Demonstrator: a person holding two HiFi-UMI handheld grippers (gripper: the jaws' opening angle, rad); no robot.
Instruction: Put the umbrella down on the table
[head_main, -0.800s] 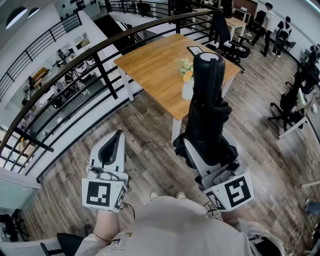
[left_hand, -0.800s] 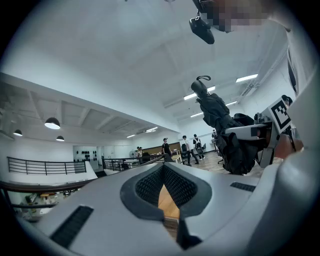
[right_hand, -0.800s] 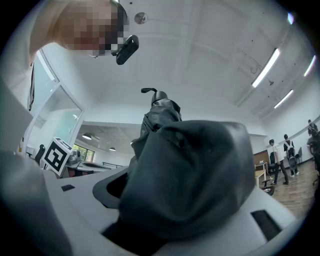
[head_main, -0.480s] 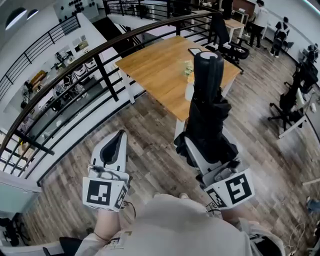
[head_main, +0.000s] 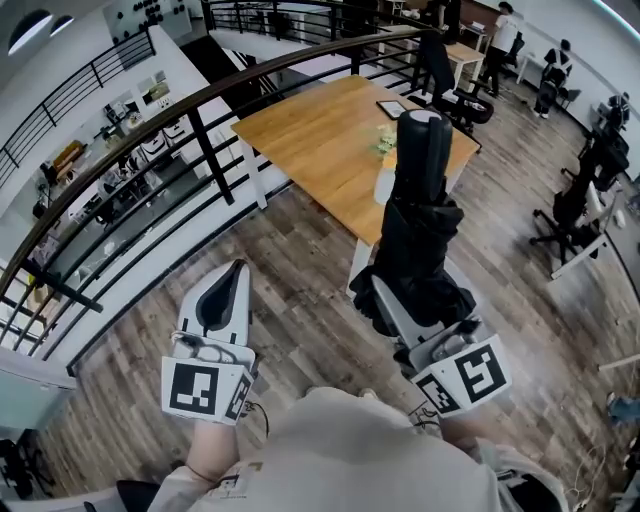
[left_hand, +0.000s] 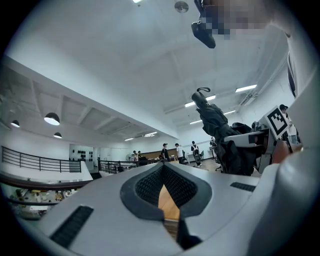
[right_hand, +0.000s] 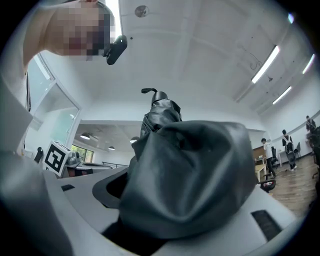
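Left gripper view shows the left gripper (left_hand: 165, 175) with its jaws brought together, nothing between them. The right gripper (head_main: 408, 300) clamps the folded black umbrella (head_main: 418, 200), jaws spread wide around its fabric, upright over the floor (head_main: 300, 290) before the wooden table's (head_main: 310, 130) near corner. A railing (head_main: 205, 135) borders the table's left side; bare tabletop lies left of the vase (head_main: 386, 185).

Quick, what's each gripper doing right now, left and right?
Left gripper: closed, holding nothing.
Right gripper: closed on the folded black umbrella.
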